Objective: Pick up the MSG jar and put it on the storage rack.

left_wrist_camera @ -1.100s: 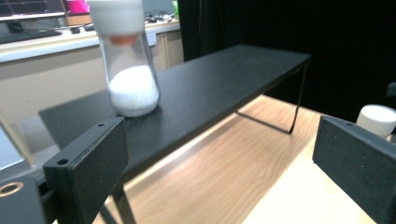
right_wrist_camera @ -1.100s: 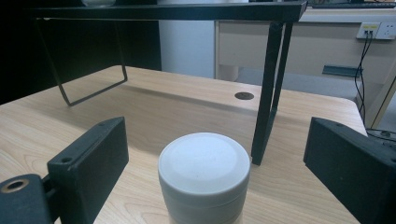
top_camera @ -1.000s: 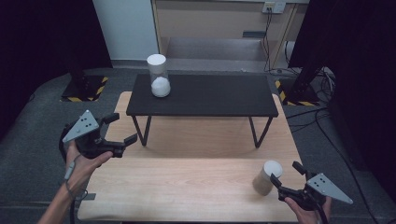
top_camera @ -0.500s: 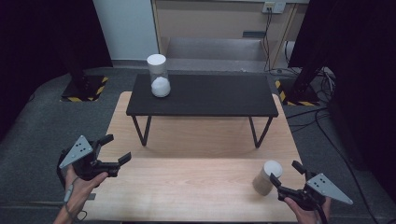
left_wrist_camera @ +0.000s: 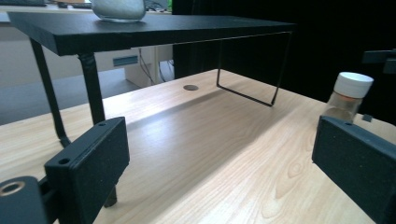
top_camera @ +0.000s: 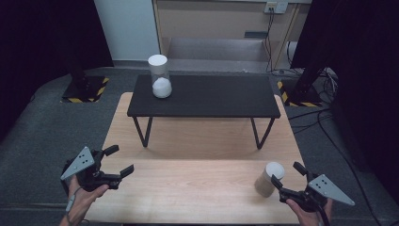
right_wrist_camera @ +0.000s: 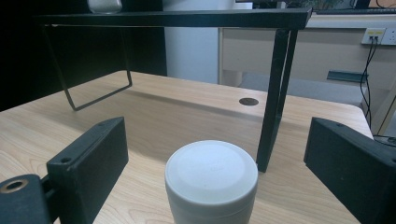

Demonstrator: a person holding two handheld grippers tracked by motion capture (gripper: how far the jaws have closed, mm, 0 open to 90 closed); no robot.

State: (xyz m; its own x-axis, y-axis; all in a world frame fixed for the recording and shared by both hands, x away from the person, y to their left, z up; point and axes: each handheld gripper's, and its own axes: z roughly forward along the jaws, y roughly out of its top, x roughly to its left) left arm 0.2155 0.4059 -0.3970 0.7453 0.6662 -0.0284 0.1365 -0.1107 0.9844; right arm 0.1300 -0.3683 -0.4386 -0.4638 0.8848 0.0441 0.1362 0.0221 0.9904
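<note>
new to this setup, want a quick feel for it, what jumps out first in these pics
A low black shelf stands across the far half of the wooden table, with a clear jar holding something white on its left end. Near the front right corner a white-capped bottle sits between the open jaws of the right tool. The left tool is open too, over the front left edge.

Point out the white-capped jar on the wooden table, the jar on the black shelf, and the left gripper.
white-capped jar (top_camera: 273, 170): high view, on its white cap.
jar on the black shelf (top_camera: 162, 87): high view, on its white contents.
left gripper (top_camera: 119, 161): high view, midway between its open fingertips.
</note>
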